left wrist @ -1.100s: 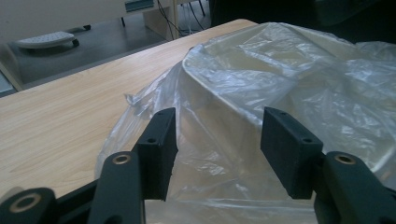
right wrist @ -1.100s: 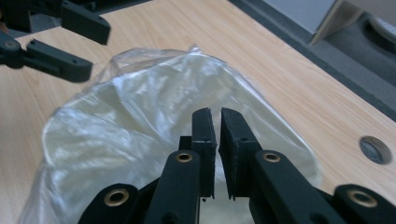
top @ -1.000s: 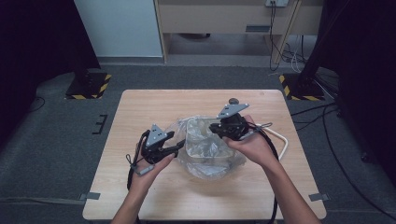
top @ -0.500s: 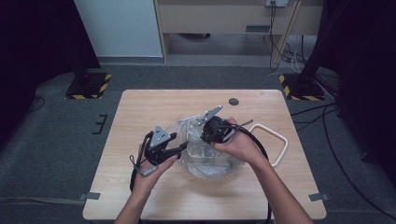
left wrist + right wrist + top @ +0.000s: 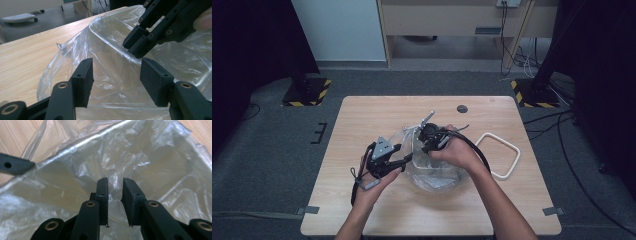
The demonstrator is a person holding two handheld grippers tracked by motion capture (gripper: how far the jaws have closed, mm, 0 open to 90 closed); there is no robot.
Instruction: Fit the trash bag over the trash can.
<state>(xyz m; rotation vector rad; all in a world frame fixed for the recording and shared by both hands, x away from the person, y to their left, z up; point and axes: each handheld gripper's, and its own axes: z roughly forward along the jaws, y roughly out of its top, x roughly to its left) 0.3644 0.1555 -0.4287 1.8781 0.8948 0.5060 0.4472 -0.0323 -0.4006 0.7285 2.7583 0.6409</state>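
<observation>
A clear plastic bag (image 5: 438,174) lies crumpled and open-mouthed on the wooden table (image 5: 372,115). My left gripper (image 5: 407,159) is open at the bag's left rim, its jaws wide apart in front of the plastic (image 5: 110,37) with nothing between them. My right gripper (image 5: 422,146) hangs over the bag's left side, just above the left one. Its jaws stand a narrow gap apart, pointing into the bag (image 5: 155,157) without pinching the film. The right gripper (image 5: 138,46) sits close above the left gripper (image 5: 116,75). One left fingertip (image 5: 15,165) crosses the rim.
A white rounded-square frame (image 5: 499,155) lies flat on the table to the right of the bag. A small dark disc (image 5: 462,108) sits near the far edge. Black cables trail from both grippers toward the person's arms.
My right gripper has moved left from the bag's far right side to over its left rim, close to the left gripper. The left gripper has edged slightly toward the bag.
</observation>
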